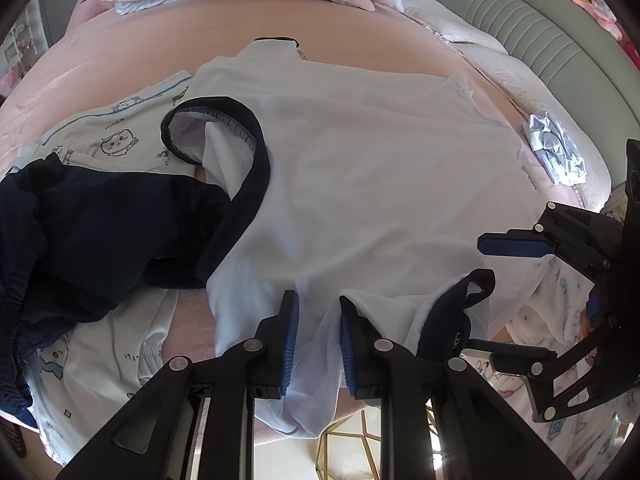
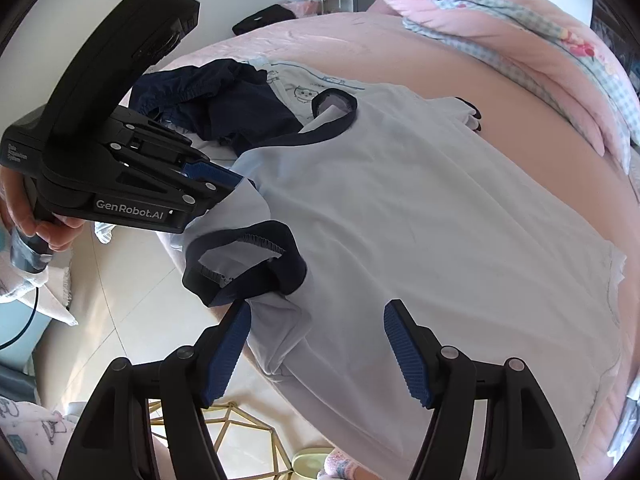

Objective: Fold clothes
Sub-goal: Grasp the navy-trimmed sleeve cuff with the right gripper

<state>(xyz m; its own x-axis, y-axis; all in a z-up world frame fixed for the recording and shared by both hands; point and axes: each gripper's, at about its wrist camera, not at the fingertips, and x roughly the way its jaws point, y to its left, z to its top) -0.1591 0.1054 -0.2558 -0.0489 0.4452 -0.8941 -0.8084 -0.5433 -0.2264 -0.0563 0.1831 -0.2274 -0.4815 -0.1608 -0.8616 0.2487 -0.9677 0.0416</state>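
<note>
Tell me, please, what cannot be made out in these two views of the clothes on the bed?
- Left wrist view: the white shirt's near hem hangs over the bed edge behind the left tongs.
- Left wrist view: the cartoon-print garment is mostly buried under the navy garment and the shirt.
- Right wrist view: whether the left tongs pinch the shirt; fabric hides their tips.
- Right wrist view: the shirt's front; only one plain side shows.
</note>
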